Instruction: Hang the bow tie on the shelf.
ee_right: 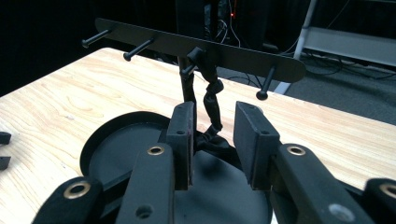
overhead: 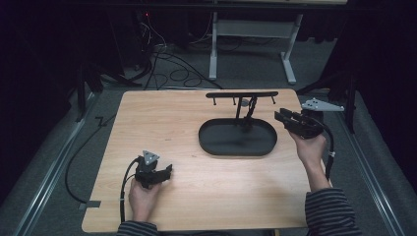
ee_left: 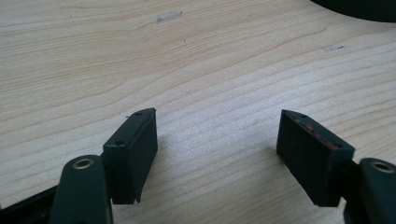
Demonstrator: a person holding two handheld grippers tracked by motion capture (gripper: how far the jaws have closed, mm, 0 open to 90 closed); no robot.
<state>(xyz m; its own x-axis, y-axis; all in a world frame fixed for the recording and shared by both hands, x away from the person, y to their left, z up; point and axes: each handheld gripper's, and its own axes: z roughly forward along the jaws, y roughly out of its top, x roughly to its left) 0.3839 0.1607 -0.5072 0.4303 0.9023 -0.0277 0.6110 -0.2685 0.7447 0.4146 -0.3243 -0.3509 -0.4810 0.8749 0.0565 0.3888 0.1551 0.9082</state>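
Black twisted cord (ee_right: 212, 100) hangs from a peg of the black pegged rack (ee_right: 196, 44) over the oval black tray (overhead: 211, 142), upper centre of frame—right gripper (ee_right: 212, 140), jaws part-open and empty, should back off straight; left gripper (ee_left: 217, 140) rests wide open, lower left.

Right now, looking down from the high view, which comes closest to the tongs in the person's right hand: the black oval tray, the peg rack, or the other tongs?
1. Peg rack, standing at the tray's far edge, just left of the right tongs.
2. Black oval tray, middle of the table; close to the rack's distance, so a near tie.
3. Left tongs, clearly farthest, at the near left.
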